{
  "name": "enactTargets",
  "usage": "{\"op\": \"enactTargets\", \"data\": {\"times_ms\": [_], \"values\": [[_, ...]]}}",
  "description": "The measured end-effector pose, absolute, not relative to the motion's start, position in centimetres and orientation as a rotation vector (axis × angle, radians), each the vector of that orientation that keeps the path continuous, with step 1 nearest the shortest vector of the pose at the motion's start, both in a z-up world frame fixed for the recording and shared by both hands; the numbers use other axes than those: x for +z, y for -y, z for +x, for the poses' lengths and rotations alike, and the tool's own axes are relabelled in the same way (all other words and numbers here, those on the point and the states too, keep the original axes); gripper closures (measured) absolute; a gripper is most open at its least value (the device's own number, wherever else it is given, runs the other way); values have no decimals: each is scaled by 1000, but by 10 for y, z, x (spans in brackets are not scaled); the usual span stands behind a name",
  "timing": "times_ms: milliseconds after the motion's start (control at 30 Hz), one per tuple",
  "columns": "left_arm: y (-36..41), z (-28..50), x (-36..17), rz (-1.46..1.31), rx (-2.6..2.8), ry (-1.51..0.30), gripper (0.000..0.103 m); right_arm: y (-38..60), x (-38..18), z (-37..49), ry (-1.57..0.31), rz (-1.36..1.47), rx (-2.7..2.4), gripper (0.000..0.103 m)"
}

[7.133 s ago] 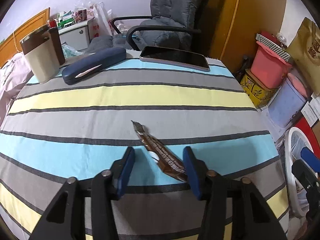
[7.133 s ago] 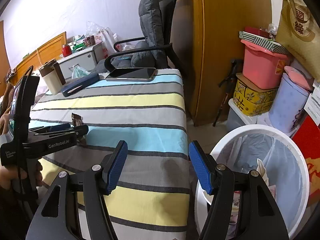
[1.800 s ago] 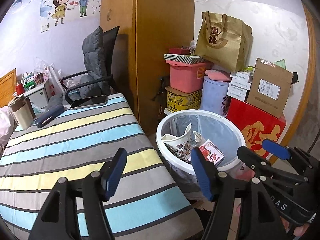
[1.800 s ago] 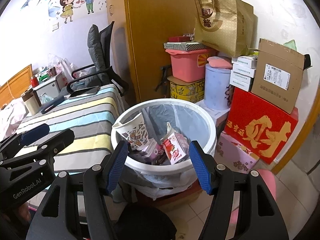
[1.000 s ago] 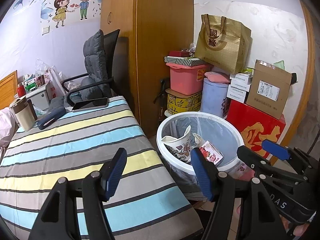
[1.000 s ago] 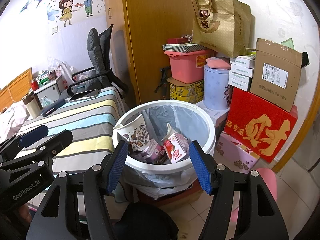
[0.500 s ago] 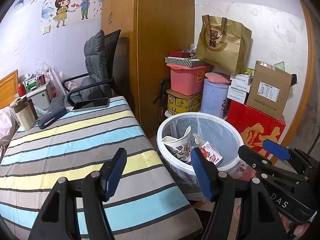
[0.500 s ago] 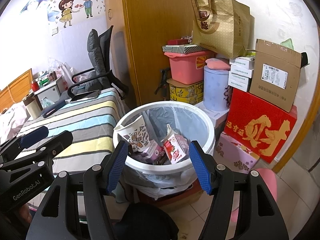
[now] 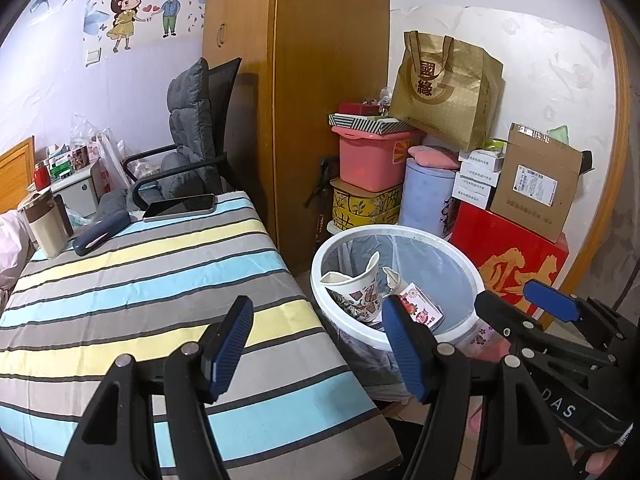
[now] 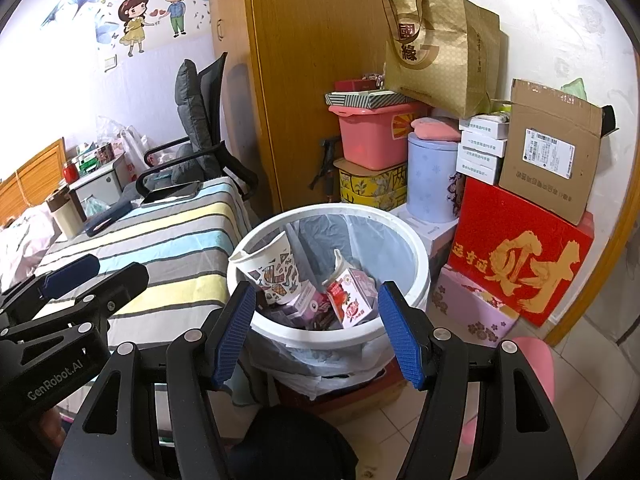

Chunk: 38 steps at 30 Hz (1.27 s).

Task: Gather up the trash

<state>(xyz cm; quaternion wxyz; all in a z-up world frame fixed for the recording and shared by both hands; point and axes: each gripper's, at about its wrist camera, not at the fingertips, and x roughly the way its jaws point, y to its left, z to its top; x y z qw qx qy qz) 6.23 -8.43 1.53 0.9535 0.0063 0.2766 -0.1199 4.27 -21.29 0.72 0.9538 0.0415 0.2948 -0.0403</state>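
Observation:
A white trash bin with a clear liner stands on the floor beside the striped table. It holds a patterned paper cup, a red-and-pink carton and other wrappers. My left gripper is open and empty, held above the table's right edge next to the bin. My right gripper is open and empty, held just in front of the bin's near rim. Each gripper shows in the other's view: the right one and the left one.
The striped table carries a beige mug, a dark blue case and a tablet at its far end. A grey office chair stands behind it. Stacked boxes, tubs and a gold bag crowd the wall behind the bin.
The brown wrapper that lay on the table between my left fingers is gone from the table. Both grippers have moved from the table to the bin. Over the last second nothing has moved.

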Motion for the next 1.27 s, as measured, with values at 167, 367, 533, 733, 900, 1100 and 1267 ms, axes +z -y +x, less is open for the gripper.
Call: {"op": "enactTargets", "data": {"times_ms": [167, 367, 533, 733, 900, 1100, 1267], "values": [[85, 62, 16, 16, -241, -557, 34, 213, 7, 43, -599, 85, -81, 38], [86, 63, 18, 19, -244, -560, 34, 212, 7, 43, -599, 84, -80, 38], [86, 63, 18, 17, -250, -560, 34, 213, 7, 43, -599, 86, -79, 38], [87, 61, 18, 21, -253, -543, 34, 213, 7, 43, -600, 87, -79, 38], [87, 61, 17, 16, -251, -545, 34, 213, 7, 42, -600, 88, -78, 38], [87, 61, 15, 19, -251, -550, 34, 213, 7, 42, -598, 94, -83, 38], [88, 60, 15, 22, -248, -550, 34, 213, 7, 42, -599, 93, -83, 38]]}}
